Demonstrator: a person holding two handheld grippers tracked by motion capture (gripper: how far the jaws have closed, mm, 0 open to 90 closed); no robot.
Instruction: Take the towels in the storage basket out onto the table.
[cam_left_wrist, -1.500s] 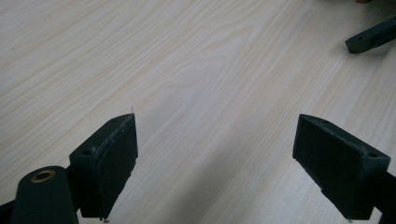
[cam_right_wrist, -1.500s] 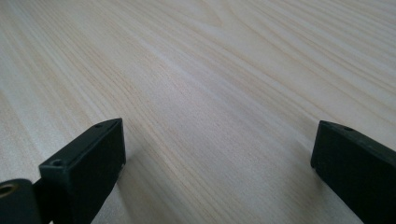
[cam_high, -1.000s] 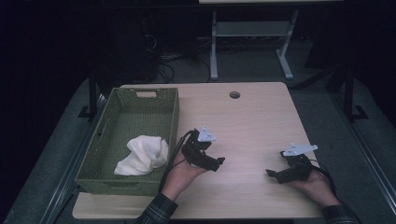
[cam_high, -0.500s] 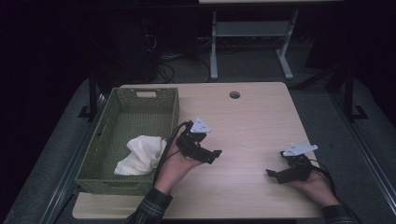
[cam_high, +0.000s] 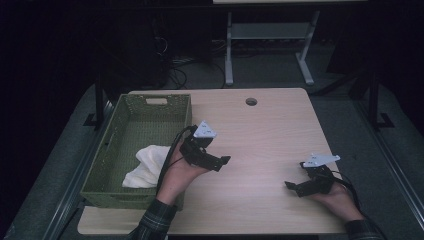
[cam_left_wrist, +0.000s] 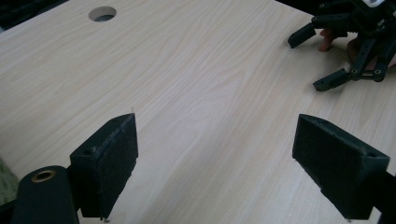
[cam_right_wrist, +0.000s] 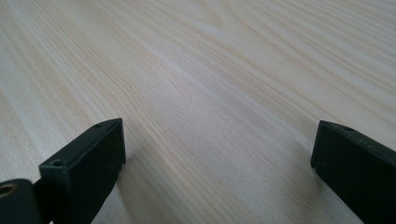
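High view: both hand-held grippers — left (cam_high: 220, 161), right (cam_high: 292, 187) — gape empty over bare table (cam_high: 265, 135), beside the basket (cam_high: 102, 170).

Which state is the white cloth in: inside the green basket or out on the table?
Inside. The white cloth lies crumpled on the floor of the green basket, within its walls, beside the left gripper.

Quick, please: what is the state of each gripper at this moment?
Left gripper: open, holding nothing, above the table.
Right gripper: open, holding nothing, low over the table.
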